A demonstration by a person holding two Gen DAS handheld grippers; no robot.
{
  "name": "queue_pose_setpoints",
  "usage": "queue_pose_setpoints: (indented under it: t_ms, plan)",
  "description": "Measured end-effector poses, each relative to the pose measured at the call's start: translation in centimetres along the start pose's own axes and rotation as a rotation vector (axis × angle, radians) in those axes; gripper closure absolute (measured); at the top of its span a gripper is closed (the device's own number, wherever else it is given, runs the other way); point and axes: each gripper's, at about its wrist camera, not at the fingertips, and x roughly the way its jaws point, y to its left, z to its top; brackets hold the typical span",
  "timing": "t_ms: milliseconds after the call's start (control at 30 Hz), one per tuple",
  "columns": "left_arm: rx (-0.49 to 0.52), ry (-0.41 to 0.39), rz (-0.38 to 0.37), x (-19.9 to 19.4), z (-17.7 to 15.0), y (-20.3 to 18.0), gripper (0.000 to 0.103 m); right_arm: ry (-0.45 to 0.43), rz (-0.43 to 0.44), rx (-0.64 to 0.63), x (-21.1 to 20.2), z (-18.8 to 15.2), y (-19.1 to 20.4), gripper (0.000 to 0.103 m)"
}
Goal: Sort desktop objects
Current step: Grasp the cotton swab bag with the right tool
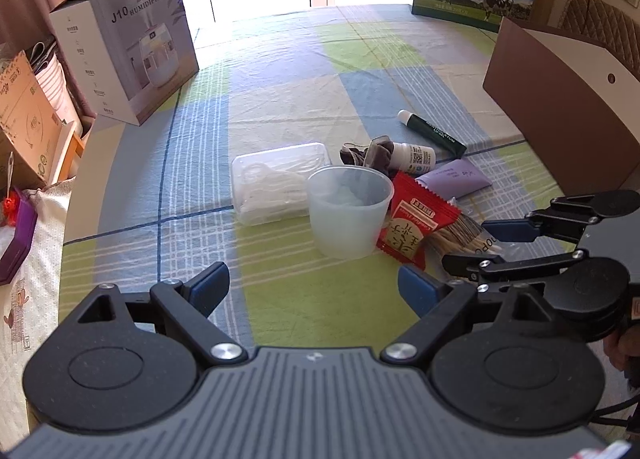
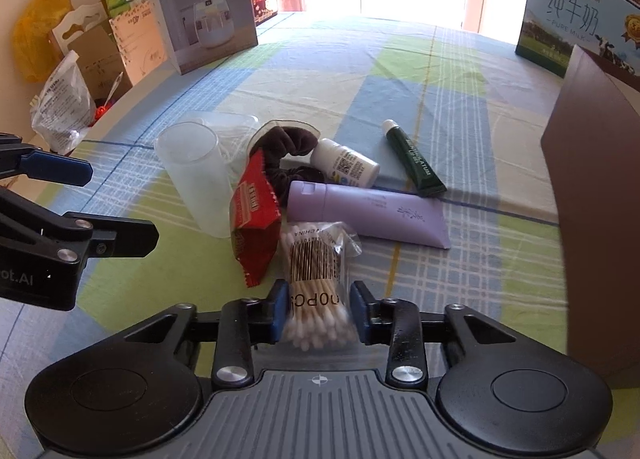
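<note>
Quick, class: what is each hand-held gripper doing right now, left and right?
Left hand-held gripper: open, holding nothing.
Right hand-held gripper: fingers on either side of the cotton swab bag; whether it grips cannot be told.

my left gripper (image 1: 314,285) and right gripper (image 2: 320,309) are matte black with blue pads, silver screws, ribbed grey bodies.

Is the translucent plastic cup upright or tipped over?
Upright. The cup stands on its base on the tablecloth, open rim facing up, beside the red snack packet.
</note>
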Motion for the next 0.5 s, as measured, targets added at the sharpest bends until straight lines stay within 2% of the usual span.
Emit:
queue_pose_setpoints:
  t_ms: [267, 500]
  plan:
    - [0.037, -0.01, -0.017, 1.1, 0.5, -0.3, 0.014, 0.005, -0.097, 0.105, -1.0, -0.7, -2.7, 0.076]
    - [0.035, -0.037, -0.044, 2.3, 1.6, -1.0, 0.02, 0.0, -0.142, 0.168, -1.6, -1.1, -4.2, 0.076]
